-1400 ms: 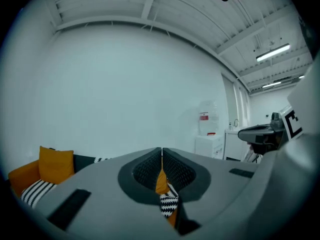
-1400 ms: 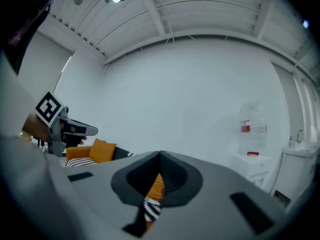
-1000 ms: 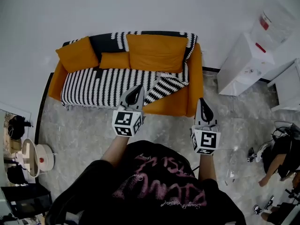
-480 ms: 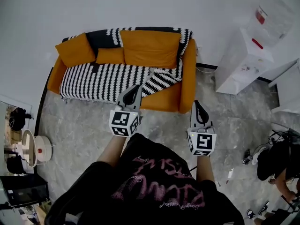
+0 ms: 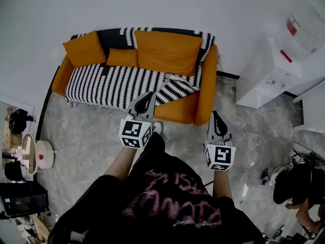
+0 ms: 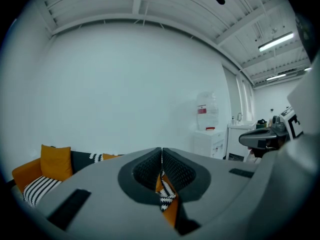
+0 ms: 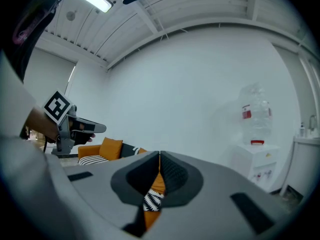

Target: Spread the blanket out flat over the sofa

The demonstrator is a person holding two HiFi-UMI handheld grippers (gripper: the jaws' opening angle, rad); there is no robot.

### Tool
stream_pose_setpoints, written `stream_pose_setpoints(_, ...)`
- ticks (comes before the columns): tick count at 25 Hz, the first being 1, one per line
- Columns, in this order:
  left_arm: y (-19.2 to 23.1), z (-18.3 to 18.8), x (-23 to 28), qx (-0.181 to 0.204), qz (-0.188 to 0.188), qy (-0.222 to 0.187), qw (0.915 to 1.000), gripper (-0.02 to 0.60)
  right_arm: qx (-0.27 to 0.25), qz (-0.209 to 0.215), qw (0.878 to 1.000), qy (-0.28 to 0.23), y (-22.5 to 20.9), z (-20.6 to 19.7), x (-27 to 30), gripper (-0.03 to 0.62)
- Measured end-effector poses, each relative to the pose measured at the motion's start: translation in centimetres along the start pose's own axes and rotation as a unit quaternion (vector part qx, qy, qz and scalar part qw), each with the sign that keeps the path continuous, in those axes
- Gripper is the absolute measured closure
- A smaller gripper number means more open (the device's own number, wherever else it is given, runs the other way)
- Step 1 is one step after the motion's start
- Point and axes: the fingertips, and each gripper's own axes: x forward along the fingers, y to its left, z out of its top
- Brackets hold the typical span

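Blanket [image 5: 111, 85], striped black and white, lies over the orange sofa [image 5: 209, 80] just as it did a second ago. It is smooth across the left end and middle of the seat and runs up over the backrest. Toward the right end its corner [image 5: 177, 88] is folded back on itself, leaving the seat's front right corner and the right arm bare. Nothing on the sofa has shifted in that second; only the view has swayed a little, and both tools hold much the same place in front of the person. The left gripper [image 5: 149, 95] is closed tip to tip with nothing in it, held short of the sofa's front edge and roughly in line with the folded corner. The right gripper [image 5: 215, 116] is likewise closed and empty, out in front of the right arm. So no spreading is under way at this moment, and I judge the folded corner is what remains to be drawn out toward the right end. Three orange cushions [image 5: 168, 51] along the backrest cover the blanket there, so whether it lies flat beneath them cannot be told. The left gripper's tip screens a bit of the front hem. Each gripper view shows only a sliver of stripe and orange past its shut jaws. Right of the sofa stands a white water dispenser [image 5: 274, 67], its bottle pale against the wall and hard to make out.
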Motion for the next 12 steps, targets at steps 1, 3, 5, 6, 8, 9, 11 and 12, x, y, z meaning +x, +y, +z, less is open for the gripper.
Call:
stream_pose_setpoints(1,0.5,0.0,0.6,-0.001,-0.001,-0.002,1.0,0.566,-0.001,-0.002,1.0,0.0,-0.1,0.1,0.7,0.572)
stream_pose_setpoints(3,1.4,0.1,1.9,-0.006,-0.003,-0.005,1.0,0.566,-0.004,-0.007,1.0,-0.002,-0.4,0.3,2.2,0.572)
stream_pose_setpoints(5,2.4,0.1,3.3,-0.011,-0.005,-0.006,0.9999,0.566,-0.005,-0.013,1.0,-0.003,-0.6,0.6,3.7,0.572)
stream_pose_setpoints(6,2.9,0.0,3.9,-0.012,-0.007,-0.005,0.9999,0.566,-0.005,-0.015,1.0,-0.002,-0.7,0.8,4.4,0.572)
stream_pose_setpoints(8,3.5,0.0,4.9,-0.012,-0.013,-0.003,0.9998,0.566,-0.003,-0.019,1.0,0.001,-0.8,1.0,5.6,0.572)
stream_pose_setpoints(9,3.8,0.1,5.4,-0.011,-0.016,-0.002,0.9998,0.566,-0.001,-0.021,1.0,0.003,-0.9,1.1,6.2,0.572)
stream_pose_setpoints(11,4.5,0.1,6.4,-0.014,-0.02,0.0,0.9997,0.566,0.001,-0.025,1.0,0.007,-1.0,1.1,7.3,0.572)
stream_pose_setpoints(12,5.0,0.0,6.7,-0.018,-0.021,0.002,0.9996,0.566,0.0,-0.025,1.0,0.011,-0.8,1.0,7.7,0.572)
